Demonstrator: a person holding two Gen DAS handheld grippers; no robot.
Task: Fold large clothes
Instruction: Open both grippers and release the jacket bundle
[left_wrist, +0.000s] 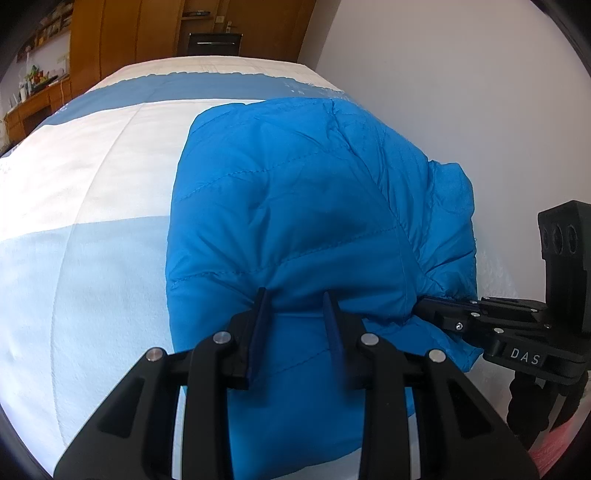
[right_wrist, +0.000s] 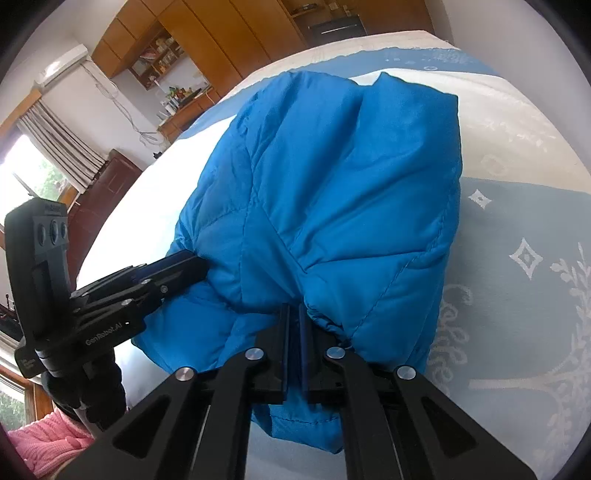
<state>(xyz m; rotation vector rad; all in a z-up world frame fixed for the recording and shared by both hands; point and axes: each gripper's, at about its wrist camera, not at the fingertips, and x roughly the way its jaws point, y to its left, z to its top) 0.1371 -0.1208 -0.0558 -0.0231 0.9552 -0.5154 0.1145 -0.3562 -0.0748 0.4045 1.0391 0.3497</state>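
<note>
While on bed (left_wrist: 92, 177), both tongs grip blue jacket (left_wrist: 295, 206).

jacket (left_wrist: 295, 206) underside + sleeves hidden in folds | right gripper (right_wrist: 293, 332) tips buried in fabric | bed (left_wrist: 92, 184) cut off at frame edges | shelf (right_wrist: 162, 51) items too small to ID

Both grippers clamped

Left gripper (left_wrist: 297, 314) pinches a thick fold; right gripper (right_wrist: 294, 325) nearly closed, side by side.
</note>
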